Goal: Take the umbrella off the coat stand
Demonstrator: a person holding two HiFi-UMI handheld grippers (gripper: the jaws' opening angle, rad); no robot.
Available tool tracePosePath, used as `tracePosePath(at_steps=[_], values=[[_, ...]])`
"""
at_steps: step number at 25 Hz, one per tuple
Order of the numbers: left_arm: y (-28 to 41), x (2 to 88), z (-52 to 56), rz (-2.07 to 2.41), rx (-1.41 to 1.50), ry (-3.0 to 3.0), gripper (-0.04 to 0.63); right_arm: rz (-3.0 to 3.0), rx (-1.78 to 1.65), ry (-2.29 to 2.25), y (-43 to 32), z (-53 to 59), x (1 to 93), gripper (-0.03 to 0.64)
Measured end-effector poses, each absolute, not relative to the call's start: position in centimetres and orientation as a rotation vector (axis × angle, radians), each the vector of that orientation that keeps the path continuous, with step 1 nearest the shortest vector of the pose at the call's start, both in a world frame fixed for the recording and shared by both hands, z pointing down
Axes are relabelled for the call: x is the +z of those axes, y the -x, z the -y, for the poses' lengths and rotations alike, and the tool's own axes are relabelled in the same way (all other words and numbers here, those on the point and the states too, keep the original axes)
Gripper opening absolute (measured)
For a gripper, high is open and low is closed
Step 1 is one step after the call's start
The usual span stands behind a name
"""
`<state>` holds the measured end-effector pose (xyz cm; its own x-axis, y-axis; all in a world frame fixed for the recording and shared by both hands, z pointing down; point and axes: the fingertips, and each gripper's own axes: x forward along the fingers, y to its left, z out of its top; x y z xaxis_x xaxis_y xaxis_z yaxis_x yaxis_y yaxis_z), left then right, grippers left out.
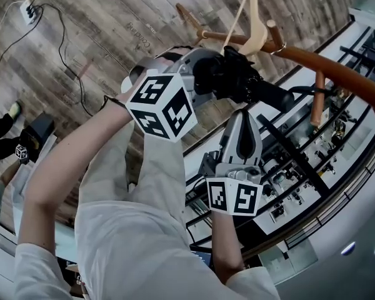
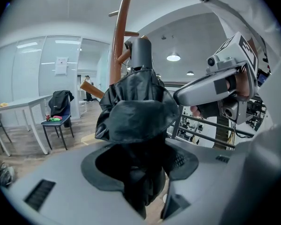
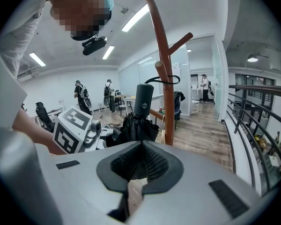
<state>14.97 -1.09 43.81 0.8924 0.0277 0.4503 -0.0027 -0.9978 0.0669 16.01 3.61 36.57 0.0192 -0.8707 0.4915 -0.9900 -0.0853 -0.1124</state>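
Note:
A black folded umbrella (image 1: pixel 237 79) sits against the brown wooden coat stand (image 1: pixel 312 60). My left gripper (image 1: pixel 203 74) is shut on its bunched fabric (image 2: pixel 136 111); the dark handle (image 2: pixel 141 53) sticks up beyond the jaws. In the right gripper view the umbrella (image 3: pixel 139 118) is ahead, and its thin strap (image 3: pixel 163 80) loops round a peg of the stand (image 3: pixel 166 55). My right gripper (image 1: pixel 240 116) points at the umbrella from just beside it, jaws together and holding nothing (image 3: pixel 141 149). It also shows in the left gripper view (image 2: pixel 187 95).
A pale wooden hanger (image 1: pixel 255 27) hangs on the stand's top. A metal railing (image 3: pixel 253 121) runs on the right, with a lower floor beyond. A chair with a dark jacket (image 2: pixel 58 109) and a table (image 2: pixel 18 104) stand further off. People stand far away (image 3: pixel 79 95).

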Motion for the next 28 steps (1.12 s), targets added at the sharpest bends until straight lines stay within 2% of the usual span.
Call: tracePosePath(at_steps=[28], values=[[-14.7, 34.2, -5.9, -0.035, 0.673, -2.923, 0.238, 1.918, 0.557, -2.19, -18.6, -8.8, 25.9, 0.034]])
